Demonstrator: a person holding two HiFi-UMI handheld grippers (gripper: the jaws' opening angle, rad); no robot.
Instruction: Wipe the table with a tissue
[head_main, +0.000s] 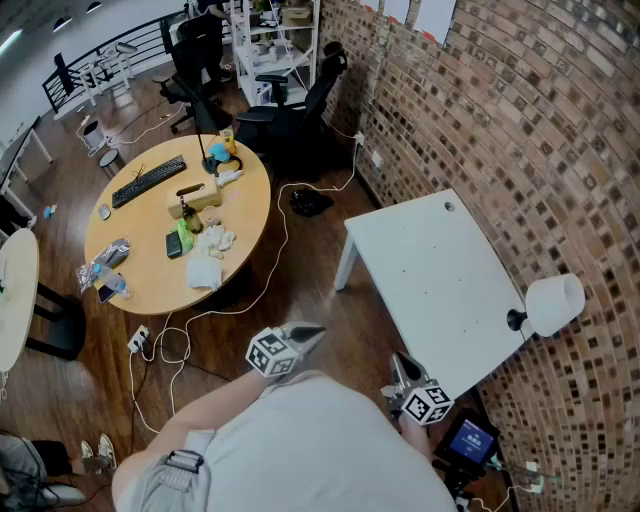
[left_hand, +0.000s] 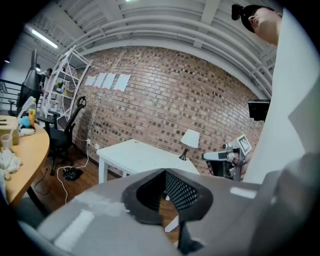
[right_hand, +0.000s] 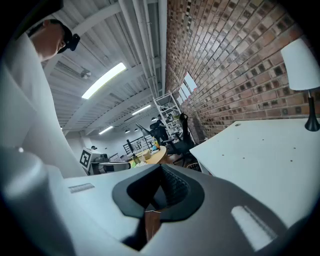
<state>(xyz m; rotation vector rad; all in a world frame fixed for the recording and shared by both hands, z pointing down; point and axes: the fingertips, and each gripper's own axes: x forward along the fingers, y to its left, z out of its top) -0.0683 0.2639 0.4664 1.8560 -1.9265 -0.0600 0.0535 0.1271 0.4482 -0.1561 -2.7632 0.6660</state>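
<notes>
Head view puts the round wooden table (head_main: 150, 232) far left. It carries a keyboard (head_main: 148, 181), a tan box (head_main: 196, 196) and, nearer the person, loose white tissues (head_main: 205, 272). These tissues are what the task needs, and they lie well apart from both grippers. What the box holds I cannot tell from here; it may be the tissue supply, but its opening is too small to read.

At the bottom, close to the person's body, the left gripper (head_main: 316, 329) is clenched on nothing. Beside it the right gripper (head_main: 397, 358) looks the same in its own view, jaws together with only floor showing beyond them.

Further right stands a white table (head_main: 430, 280) with a bare top and a white lamp (head_main: 555, 303) at its far corner.

I judge that wiping has not begun and the step in hand is fetching a tissue. That calls for moving toward the round table, opening one gripper and pinching a tissue.
</notes>
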